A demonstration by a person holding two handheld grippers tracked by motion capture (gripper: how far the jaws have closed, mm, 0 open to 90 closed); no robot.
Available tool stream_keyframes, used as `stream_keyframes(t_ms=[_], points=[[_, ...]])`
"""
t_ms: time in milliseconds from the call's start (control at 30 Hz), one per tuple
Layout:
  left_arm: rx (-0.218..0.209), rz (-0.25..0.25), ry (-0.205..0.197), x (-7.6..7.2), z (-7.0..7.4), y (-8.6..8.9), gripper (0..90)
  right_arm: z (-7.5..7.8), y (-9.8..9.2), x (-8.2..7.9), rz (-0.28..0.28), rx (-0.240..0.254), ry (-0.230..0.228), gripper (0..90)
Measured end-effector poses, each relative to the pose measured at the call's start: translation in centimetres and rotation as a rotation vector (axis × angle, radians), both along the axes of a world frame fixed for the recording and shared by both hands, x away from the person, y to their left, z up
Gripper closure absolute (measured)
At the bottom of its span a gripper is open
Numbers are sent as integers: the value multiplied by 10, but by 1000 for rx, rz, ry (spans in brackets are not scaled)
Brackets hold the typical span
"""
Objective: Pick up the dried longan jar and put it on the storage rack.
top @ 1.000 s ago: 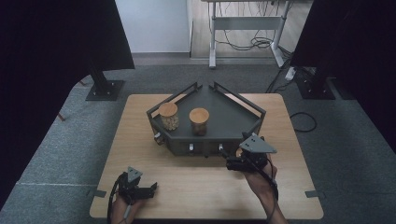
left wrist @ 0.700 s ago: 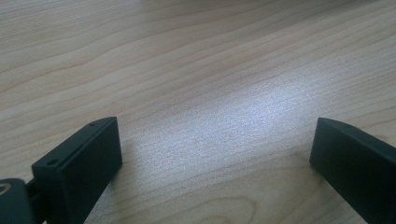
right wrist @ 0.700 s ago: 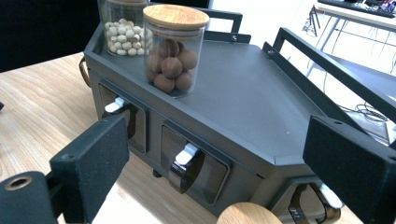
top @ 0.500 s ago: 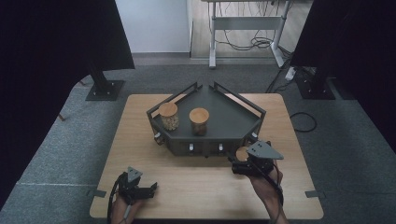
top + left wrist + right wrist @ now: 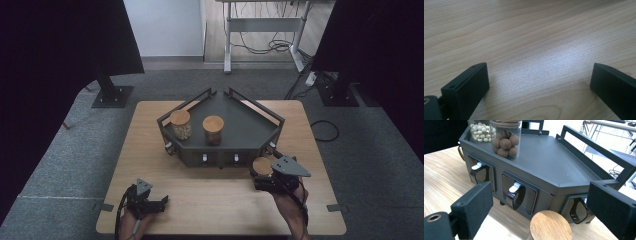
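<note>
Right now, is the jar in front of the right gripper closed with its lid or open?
Closed. The jar stands on the table with its round wooden lid lying flat on top, between the right gripper's open jaws.

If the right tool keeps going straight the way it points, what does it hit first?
Probably the round wooden lid low between the right tool's open jaws; behind it stands the dark grey metal tray's front.

Wood, matt metal and clear glass

The surface [image 5: 215, 200] is pale, smooth wood with fine grain; the dark tray [image 5: 564, 157] looks like matt metal; the jars [image 5: 505, 137] are clear, glossy glass; the jar lid [image 5: 550, 226] is grained wood; the right gripper [image 5: 541, 207] pads look matt and faintly rough.
</note>
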State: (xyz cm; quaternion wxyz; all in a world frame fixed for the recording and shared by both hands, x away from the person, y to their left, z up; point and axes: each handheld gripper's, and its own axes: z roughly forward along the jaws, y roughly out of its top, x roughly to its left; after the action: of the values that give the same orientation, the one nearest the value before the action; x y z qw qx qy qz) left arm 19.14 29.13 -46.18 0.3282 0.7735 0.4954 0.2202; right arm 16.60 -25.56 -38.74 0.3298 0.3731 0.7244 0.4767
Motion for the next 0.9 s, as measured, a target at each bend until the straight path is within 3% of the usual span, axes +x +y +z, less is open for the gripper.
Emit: stream_keyframes(t_ms=[900], points=[[0, 0, 0, 0, 0, 0, 20, -25, -16, -13, -56, 12, 36, 67]])
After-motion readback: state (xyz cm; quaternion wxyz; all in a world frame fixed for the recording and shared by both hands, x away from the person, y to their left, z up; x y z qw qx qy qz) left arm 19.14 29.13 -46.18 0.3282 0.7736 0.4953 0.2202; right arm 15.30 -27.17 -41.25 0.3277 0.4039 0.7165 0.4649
